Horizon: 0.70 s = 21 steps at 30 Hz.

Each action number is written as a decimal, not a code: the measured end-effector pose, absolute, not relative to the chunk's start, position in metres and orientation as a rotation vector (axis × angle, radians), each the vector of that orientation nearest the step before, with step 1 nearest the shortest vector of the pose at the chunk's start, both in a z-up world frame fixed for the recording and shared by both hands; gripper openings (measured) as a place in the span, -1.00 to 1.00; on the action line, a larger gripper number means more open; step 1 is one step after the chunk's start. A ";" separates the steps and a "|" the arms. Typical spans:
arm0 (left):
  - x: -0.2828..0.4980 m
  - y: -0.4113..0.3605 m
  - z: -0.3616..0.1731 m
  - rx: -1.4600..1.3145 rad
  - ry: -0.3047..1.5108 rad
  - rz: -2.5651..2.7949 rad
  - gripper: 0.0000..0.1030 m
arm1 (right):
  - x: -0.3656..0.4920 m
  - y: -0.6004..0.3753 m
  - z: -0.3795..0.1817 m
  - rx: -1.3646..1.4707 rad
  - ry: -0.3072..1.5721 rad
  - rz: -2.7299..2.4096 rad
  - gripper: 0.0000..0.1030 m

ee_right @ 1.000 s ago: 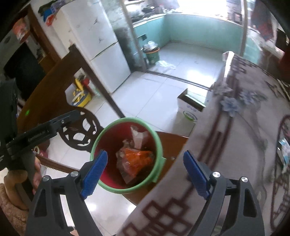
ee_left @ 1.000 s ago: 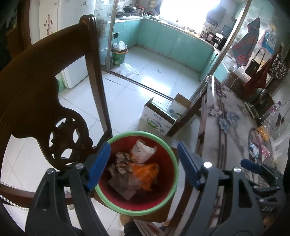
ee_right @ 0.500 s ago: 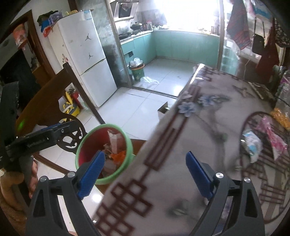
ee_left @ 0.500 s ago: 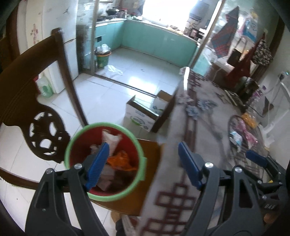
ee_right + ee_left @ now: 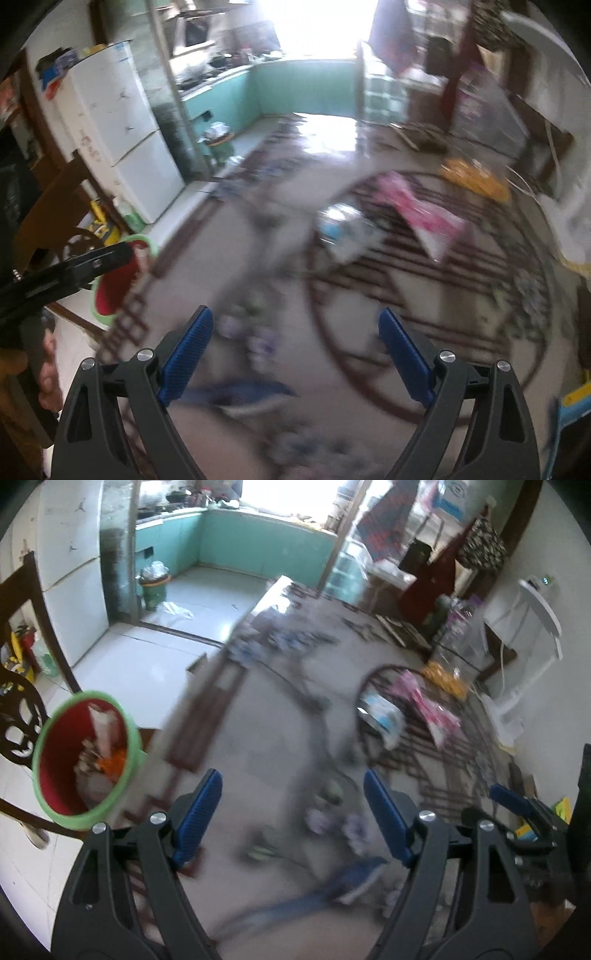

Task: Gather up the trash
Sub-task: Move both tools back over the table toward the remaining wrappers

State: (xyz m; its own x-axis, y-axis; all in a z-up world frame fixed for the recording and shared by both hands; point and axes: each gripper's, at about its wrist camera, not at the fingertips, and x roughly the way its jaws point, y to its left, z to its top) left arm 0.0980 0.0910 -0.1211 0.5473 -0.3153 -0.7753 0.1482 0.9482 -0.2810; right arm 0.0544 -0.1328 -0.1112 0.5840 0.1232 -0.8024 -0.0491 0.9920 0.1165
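A red bin with a green rim stands on a chair seat left of the table and holds paper and orange scraps; it shows partly in the right wrist view. On the patterned table lie a blue-white wrapper, a pink wrapper and a yellow packet. My left gripper is open and empty over the table. My right gripper is open and empty over the table. Both views are blurred.
A dark wooden chair back stands left of the bin. A white fridge and a green kitchen bin are farther back. A blurred blue strip lies near the table's front. Bottles and bags crowd the table's far right.
Both grippers have swung right, from above the red bin to over the table. The bin has slid to the left edge of both views. Both stay open and empty.
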 end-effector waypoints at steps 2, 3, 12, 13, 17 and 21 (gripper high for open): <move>0.093 0.072 -0.125 -0.189 0.975 -0.287 0.48 | 0.054 -0.159 -0.115 0.088 0.955 0.083 0.70; 0.091 0.066 -0.125 -0.189 0.981 -0.290 0.50 | 0.057 -0.170 -0.116 0.086 0.963 0.079 0.70; 0.091 0.018 -0.131 -0.127 1.024 -0.314 0.54 | 0.161 -0.233 -0.131 -0.040 1.011 0.053 0.85; 0.092 0.015 -0.132 -0.125 1.029 -0.311 0.54 | 0.177 -0.236 -0.137 -0.062 1.025 0.054 0.85; 0.100 0.002 -0.143 -0.103 1.076 -0.311 0.54 | 0.236 -0.238 -0.174 -0.173 1.127 0.061 0.85; 0.115 -0.009 -0.155 -0.097 1.111 -0.316 0.54 | 0.261 -0.247 -0.201 -0.165 1.182 0.078 0.70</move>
State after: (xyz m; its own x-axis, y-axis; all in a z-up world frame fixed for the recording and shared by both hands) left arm 0.1148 -0.0092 -0.1545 0.4043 -0.2978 -0.8648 0.2011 0.9513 -0.2335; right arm 0.2613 -0.2465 -0.2008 0.3779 -0.0261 -0.9255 -0.1472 0.9852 -0.0879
